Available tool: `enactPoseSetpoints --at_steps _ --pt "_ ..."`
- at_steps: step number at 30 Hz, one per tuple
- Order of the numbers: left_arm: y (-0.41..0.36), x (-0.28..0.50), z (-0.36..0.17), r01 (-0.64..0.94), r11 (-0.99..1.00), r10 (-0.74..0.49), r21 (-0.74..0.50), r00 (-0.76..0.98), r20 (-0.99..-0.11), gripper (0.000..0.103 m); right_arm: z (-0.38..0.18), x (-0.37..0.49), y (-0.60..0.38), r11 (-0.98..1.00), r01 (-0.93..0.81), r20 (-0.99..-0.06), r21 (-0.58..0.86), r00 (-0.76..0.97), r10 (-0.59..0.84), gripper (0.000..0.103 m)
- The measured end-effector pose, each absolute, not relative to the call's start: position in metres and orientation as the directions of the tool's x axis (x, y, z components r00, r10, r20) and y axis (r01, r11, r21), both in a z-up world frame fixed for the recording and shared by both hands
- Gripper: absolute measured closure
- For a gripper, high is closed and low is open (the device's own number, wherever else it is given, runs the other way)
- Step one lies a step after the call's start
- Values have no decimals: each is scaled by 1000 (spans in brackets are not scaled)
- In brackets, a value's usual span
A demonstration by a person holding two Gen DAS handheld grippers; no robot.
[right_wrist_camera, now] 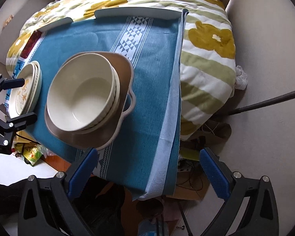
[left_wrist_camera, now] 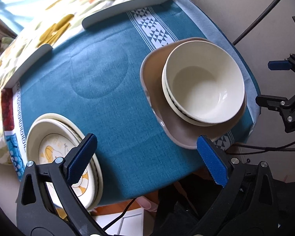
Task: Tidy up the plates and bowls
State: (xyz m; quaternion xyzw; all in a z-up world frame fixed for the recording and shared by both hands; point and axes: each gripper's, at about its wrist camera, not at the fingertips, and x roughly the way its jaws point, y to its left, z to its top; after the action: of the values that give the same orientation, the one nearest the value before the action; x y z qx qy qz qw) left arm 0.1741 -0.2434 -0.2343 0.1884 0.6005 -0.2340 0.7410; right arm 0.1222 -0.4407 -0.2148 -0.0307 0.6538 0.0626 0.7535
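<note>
Beside the table, only right view shows crumpled bag (right_wrist_camera: 241, 77).

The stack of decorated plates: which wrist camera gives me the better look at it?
Left wrist. There the stack of decorated plates sits close at lower left, its orange drawing readable, though one finger of the left gripper covers part. The right wrist view shows the stack small, at the left edge, seen obliquely.

left wrist: downward, high | right wrist: downward | shared: bowls (left_wrist_camera: 203, 82), tablecloth (left_wrist_camera: 108, 98)
</note>
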Motion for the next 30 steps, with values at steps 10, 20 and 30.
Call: enactPoseSetpoints --at_steps 10,20,30 --pt "-257 182 -271 582 811 -112 -66 44 -993 31 -247 143 -424 975 -208 -996 75 31 84 32" --pt "-272 180 -296 563 807 -202 -180 -24 -979 74 -267 140 -412 947 -250 -975 201 40 218 77" --pt "-285 163 -291 621 779 -173 -85 83 -981 80 -262 126 -405 944 -284 -968 168 131 212 84"
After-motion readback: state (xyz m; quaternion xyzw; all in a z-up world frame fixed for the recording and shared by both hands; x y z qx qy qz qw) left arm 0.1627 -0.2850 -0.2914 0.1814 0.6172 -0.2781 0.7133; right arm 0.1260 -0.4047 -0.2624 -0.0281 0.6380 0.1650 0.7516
